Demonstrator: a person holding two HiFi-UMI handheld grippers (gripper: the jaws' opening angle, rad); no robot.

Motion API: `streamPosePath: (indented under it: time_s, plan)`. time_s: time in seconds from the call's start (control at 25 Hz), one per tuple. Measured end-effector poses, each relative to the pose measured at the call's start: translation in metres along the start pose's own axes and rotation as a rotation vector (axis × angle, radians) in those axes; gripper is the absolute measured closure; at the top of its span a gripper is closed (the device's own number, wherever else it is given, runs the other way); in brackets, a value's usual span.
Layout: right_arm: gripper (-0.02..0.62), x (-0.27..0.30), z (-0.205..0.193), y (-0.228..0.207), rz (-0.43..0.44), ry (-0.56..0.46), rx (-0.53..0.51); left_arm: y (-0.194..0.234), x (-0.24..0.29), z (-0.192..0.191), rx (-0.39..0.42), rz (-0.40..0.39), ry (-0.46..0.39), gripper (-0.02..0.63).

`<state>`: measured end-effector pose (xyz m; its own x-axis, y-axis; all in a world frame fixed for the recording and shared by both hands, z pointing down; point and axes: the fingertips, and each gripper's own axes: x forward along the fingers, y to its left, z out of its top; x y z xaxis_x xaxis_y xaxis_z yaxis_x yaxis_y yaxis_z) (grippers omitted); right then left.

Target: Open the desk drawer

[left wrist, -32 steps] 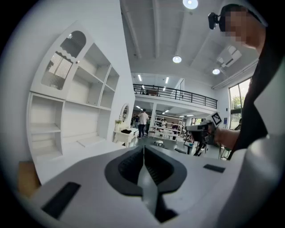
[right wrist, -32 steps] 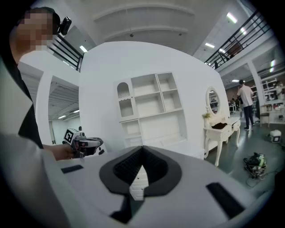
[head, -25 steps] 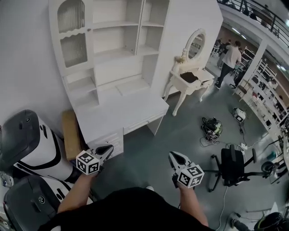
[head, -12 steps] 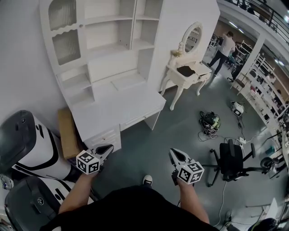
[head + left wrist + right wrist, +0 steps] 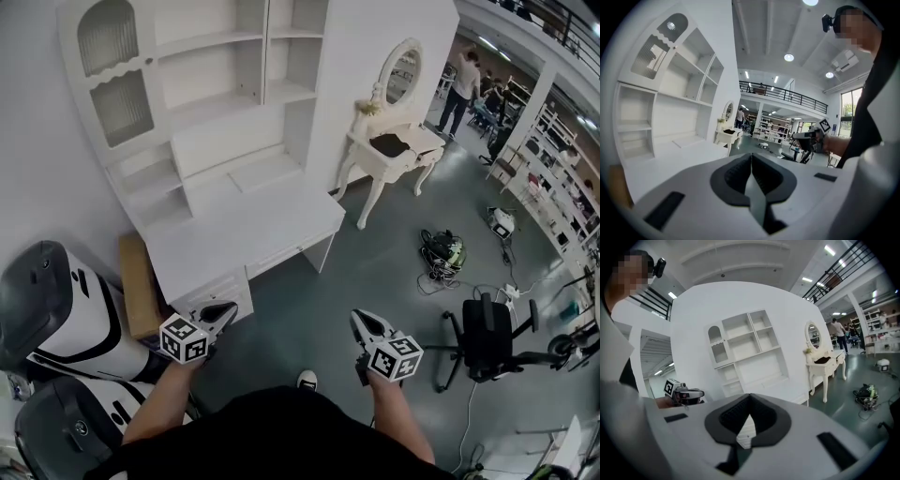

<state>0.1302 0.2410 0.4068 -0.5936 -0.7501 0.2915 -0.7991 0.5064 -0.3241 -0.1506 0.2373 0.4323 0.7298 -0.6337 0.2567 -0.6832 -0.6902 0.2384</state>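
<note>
Since the earlier frame, the white desk (image 5: 225, 141) has been carried leftward in the head view, while both claws are held at the same places low in that view. An approach to the desk is judged to be the step in hand.

The left claw (image 5: 221, 309) and the right claw (image 5: 360, 323) are each seen closed tight, with nothing held. The desk drawer (image 5: 284, 255) is found shut beneath the front edge of the tabletop (image 5: 246, 225), apart from both claws.

For the next move, one claw would need to be opened and brought to the drawer's pull, which is too small to be made out.
</note>
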Motion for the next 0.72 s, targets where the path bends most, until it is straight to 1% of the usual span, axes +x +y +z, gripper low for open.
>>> streamPosePath:
  time_s: [0.08, 0.16, 0.32, 0.72]
  plan:
    - [0.594, 0.006, 0.006, -0.014, 0.022, -0.011, 0.056, 0.002, 0.013, 0.007, 0.001, 0.003, -0.005, 0.591]
    - [0.594, 0.012, 0.013, -0.027, 0.037, -0.016, 0.078, 0.005, 0.026, 0.013, -0.001, 0.009, -0.008, 0.591]
    - [0.594, 0.027, 0.023, -0.051, 0.059, 0.002, 0.052, 0.010, 0.052, 0.022, 0.001, 0.021, -0.002, 0.591]
    - [0.594, 0.058, 0.050, -0.109, 0.128, 0.027, 0.033, 0.011, 0.117, 0.044, 0.011, 0.047, 0.014, 0.589]
